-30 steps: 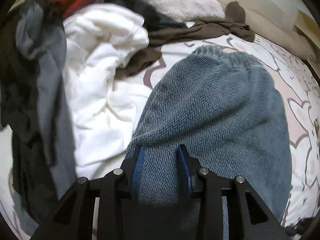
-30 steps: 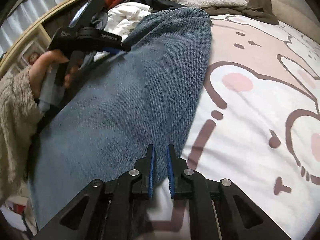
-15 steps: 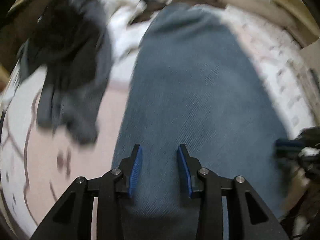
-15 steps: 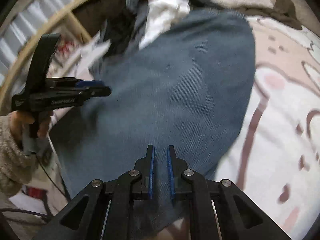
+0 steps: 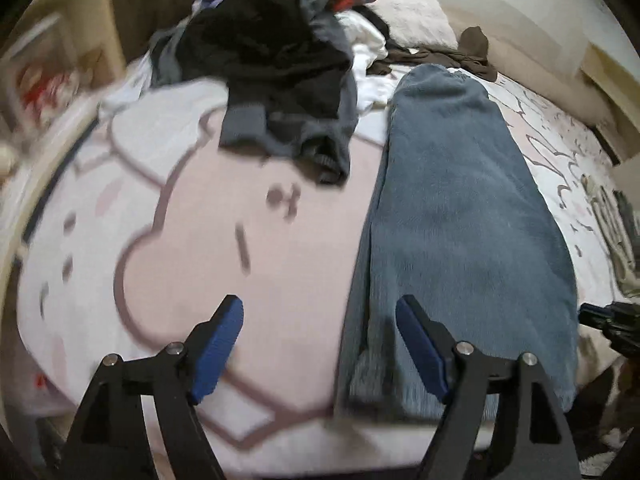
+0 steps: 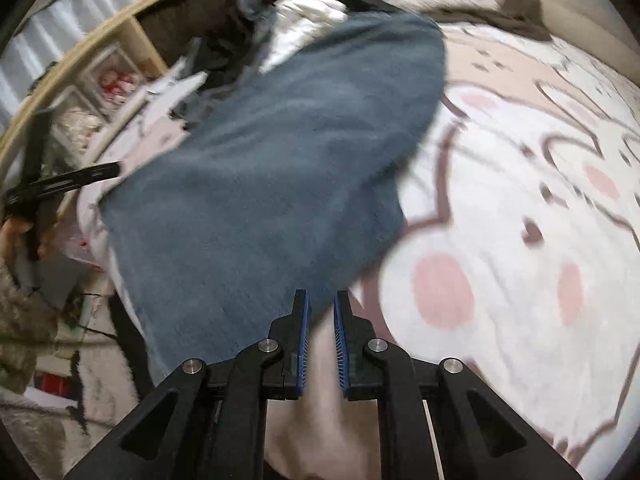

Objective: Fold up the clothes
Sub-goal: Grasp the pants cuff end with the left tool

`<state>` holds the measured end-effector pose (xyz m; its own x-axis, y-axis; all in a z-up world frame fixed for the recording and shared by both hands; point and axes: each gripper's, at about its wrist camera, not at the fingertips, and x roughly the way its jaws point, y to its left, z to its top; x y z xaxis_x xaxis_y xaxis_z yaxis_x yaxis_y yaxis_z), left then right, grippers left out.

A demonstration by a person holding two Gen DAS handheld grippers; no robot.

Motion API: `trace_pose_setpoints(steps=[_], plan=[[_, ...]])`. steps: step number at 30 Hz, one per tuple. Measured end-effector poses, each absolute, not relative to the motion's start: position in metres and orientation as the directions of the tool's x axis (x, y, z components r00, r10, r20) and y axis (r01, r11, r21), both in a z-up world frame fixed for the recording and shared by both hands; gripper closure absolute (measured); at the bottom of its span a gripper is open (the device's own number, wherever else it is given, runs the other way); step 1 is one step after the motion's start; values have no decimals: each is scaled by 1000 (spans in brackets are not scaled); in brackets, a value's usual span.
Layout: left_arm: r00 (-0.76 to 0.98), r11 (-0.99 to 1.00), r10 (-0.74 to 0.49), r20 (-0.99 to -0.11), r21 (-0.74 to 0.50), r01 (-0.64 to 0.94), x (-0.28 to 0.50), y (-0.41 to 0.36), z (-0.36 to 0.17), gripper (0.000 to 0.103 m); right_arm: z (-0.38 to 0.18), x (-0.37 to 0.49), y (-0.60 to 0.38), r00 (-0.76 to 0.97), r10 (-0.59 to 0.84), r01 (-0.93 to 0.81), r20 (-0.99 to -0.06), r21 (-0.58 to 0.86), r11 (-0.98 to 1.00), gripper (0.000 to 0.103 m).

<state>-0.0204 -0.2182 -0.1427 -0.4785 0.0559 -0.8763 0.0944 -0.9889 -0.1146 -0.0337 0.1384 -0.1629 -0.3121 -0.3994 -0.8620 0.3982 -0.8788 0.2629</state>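
A blue knitted garment lies stretched lengthwise on the bed, its near end hanging over the front edge. My left gripper hovers over that end, its jaws opening. Only the garment's left edge lies between them, near the right pad, and nothing is pressed. My right gripper is shut on the garment's near right corner. In the left wrist view it shows at the far right, against the garment's side edge. In the right wrist view a hand holds the left gripper at the far left.
A heap of dark clothes, white clothes and a brown garment lies at the far end beside a pale pillow. The sheet has a pink cartoon print. A wooden shelf stands left of the bed.
The left gripper has let go of the blue garment, opened wide and drawn back to the bed's near edge. The garment now lies stretched out. The right gripper drew back, staying shut.
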Motion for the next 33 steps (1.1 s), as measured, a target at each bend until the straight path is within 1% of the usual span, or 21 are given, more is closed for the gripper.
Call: trace_pose_setpoints(steps=[4, 8, 11, 13, 15, 18, 21, 23, 24, 26, 28, 29, 30, 31, 32, 33], plan=[[-436, -969, 146, -888, -218, 118, 6, -210, -158, 24, -166, -25, 142, -298, -384, 350, -874, 274, -896, 91], [-407, -927, 281, -869, -355, 120, 26, -195, -166, 24, -149, -12, 141, -368, -380, 372, -848, 240, -897, 91], [-386, -894, 358, -850, -431, 121, 31, -183, -176, 23, -140, -9, 137, -403, -391, 387, -827, 233, -892, 91], [-392, -887, 370, -842, -446, 119, 30, -179, -178, 15, -137, -9, 136, -406, -408, 391, -818, 248, -886, 91], [-403, -864, 397, -824, -484, 138, 26, -180, -181, 9, -135, -9, 135, -406, -419, 394, -812, 259, -882, 91], [-419, -831, 422, -804, -528, 174, 18, -187, -184, 8, -135, -6, 133, -405, -423, 399, -810, 260, -879, 91], [-451, -817, 412, -791, -540, 200, 14, -190, -180, 9, -132, -3, 134, -402, -435, 408, -806, 268, -873, 91], [-479, -814, 404, -779, -545, 200, 12, -189, -175, 15, -129, -2, 133, -407, -439, 412, -801, 268, -871, 91], [-489, -810, 405, -772, -551, 200, 10, -187, -173, 21, -127, -1, 132, -409, -442, 413, -798, 270, -870, 91], [-503, -800, 410, -761, -565, 202, 4, -184, -172, 22, -124, -2, 131, -415, -450, 417, -791, 274, -867, 91], [-508, -794, 399, -763, -564, 225, -1, -185, -176, 30, -120, 0, 128, -430, -455, 427, -780, 268, -864, 91], [-511, -792, 391, -766, -563, 237, -3, -185, -178, 31, -118, 1, 126, -439, -453, 434, -776, 259, -863, 91], [-515, -784, 391, -763, -570, 248, -4, -187, -179, 37, -115, 4, 123, -458, -446, 448, -769, 233, -863, 91], [-520, -774, 393, -759, -578, 259, -5, -190, -179, 47, -111, 9, 118, -481, -435, 467, -761, 197, -862, 91], [-522, -769, 393, -757, -582, 265, -6, -192, -179, 55, -108, 13, 112, -506, -418, 487, -754, 150, -860, 91], [-522, -763, 396, -756, -587, 272, -5, -195, -178, 73, -105, 18, 105, -530, -400, 508, -747, 98, -856, 91]])
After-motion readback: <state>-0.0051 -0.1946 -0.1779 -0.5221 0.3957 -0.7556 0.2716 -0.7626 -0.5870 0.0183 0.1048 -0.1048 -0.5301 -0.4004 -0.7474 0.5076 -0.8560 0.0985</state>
